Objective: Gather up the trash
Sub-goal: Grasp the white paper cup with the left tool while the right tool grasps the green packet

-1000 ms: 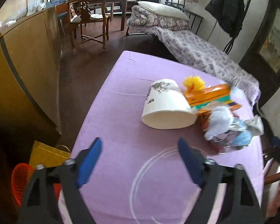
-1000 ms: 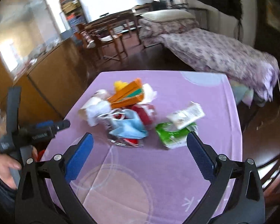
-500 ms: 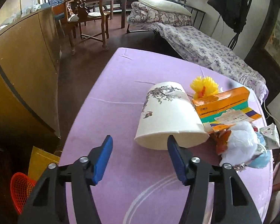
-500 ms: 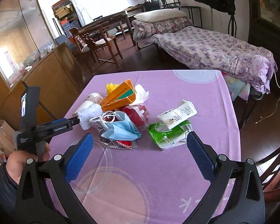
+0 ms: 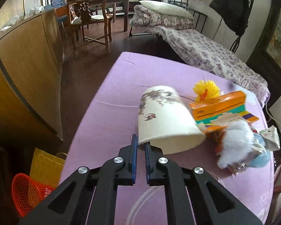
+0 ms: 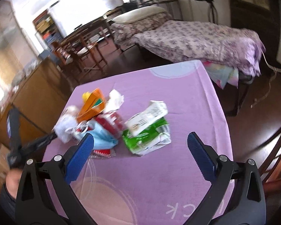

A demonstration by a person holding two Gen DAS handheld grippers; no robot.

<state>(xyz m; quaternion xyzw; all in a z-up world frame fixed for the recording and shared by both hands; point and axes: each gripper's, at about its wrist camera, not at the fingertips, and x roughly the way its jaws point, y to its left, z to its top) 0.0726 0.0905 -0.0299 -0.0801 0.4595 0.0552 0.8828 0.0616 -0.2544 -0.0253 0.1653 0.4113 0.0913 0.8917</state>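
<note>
At the far left of the left wrist view, an orange mesh basket (image 5: 28, 193) and a yellow bag (image 5: 46, 166) sit on the dark floor below a long wooden cabinet (image 5: 26, 71). Right of them, the lilac tabletop (image 5: 110, 116) carries the trash. The left gripper (image 5: 140, 146) has just been closing, and its blue fingers (image 5: 134, 150) now pinch the near rim of a white paper cup (image 5: 164, 120) that lies on its side, printed with dark flowers and a bird. Just right of the cup lie a yellow pom-pom (image 5: 206, 90), an orange and green carton (image 5: 221, 106) whose lettering is too blurred to read, white tissue (image 5: 236, 136) and a blue face mask (image 5: 262, 159).

Across the right wrist view, the left hand (image 6: 11, 180) shows at the left edge, holding its gripper. The right gripper (image 6: 138, 150) hovers over the tabletop with its fingers (image 6: 80, 155) spread wide and nothing between them. Beyond them lie a red packet (image 6: 112, 121) and a crumpled green and white wrapper (image 6: 149, 131), its print illegible. White letters "C K" appear, reversed, on the cloth near the right finger. Farther off stand a wooden chair (image 6: 78, 50), a dining table (image 5: 103, 0) and a bed with a floral purple cover (image 6: 196, 37).
</note>
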